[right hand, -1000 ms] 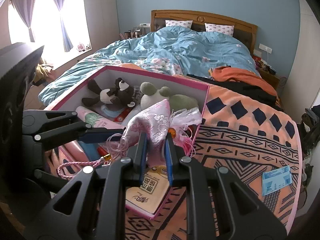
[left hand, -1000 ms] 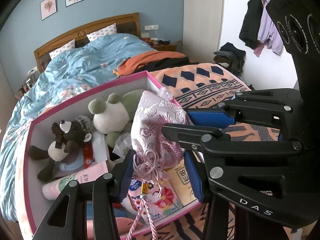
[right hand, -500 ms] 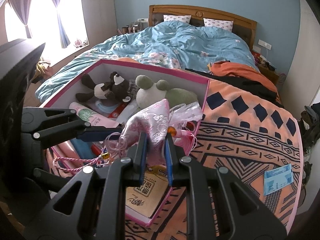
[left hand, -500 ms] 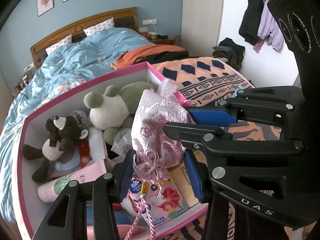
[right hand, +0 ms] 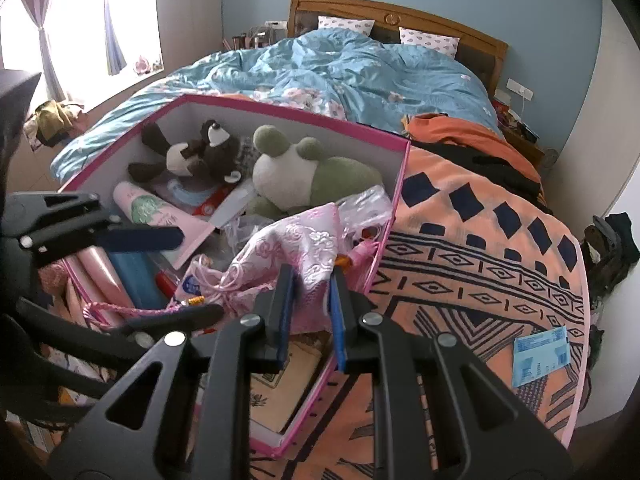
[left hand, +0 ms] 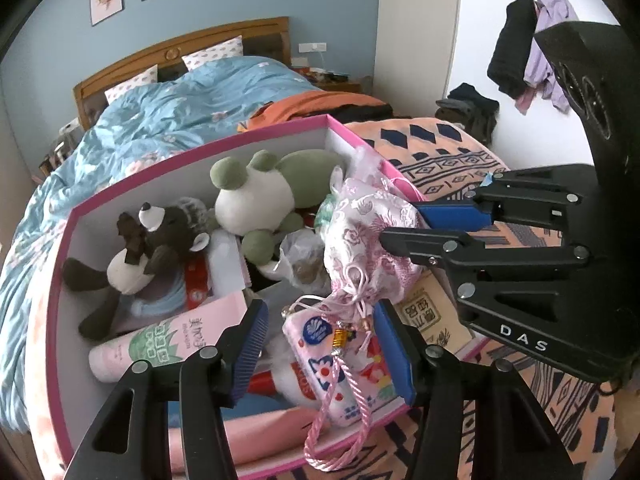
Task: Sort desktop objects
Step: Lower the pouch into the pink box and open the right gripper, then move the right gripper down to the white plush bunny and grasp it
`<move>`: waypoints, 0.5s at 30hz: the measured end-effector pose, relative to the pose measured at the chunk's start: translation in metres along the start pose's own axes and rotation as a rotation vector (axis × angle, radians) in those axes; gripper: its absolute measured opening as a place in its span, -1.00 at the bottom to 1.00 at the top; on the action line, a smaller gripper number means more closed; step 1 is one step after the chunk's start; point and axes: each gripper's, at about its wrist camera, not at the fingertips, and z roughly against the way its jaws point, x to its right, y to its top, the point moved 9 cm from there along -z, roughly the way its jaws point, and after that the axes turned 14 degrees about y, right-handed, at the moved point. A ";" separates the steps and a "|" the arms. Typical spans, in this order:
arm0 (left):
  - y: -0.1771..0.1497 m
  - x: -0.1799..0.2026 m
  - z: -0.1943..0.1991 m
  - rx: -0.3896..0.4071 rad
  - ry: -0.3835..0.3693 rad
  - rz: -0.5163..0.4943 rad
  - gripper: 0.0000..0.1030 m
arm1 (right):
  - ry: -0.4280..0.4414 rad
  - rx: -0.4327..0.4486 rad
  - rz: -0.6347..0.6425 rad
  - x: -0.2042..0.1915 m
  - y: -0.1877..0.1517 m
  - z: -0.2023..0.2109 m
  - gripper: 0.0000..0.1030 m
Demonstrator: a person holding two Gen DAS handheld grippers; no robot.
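My right gripper point(right hand: 312, 300) is clamped narrow on the pink brocade pouch point(right hand: 296, 248), holding it over the near right corner of the pink box point(left hand: 192, 156), above a booklet point(right hand: 280, 392) lying flat in that corner. My left gripper point(left hand: 320, 344) has its jaws opening w/ the pouch's cinched neck and tassel cord point(left hand: 340, 400) between the pads, not pressed. Plush bear point(left hand: 148, 248) & green frog toy point(left hand: 260, 196) lie along the box's far wall, a tube point(left hand: 168, 344) near its left side.
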 end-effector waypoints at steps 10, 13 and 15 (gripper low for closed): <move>-0.008 0.003 -0.006 -0.009 -0.019 0.018 0.09 | -0.001 0.049 -0.015 -0.001 0.001 0.023 -0.41; -0.008 -0.001 -0.001 0.007 -0.003 0.035 0.09 | 0.034 0.066 -0.019 -0.007 0.000 0.028 -0.41; -0.009 -0.003 0.006 0.020 -0.005 0.038 0.09 | 0.059 0.080 -0.031 -0.010 -0.003 0.032 -0.41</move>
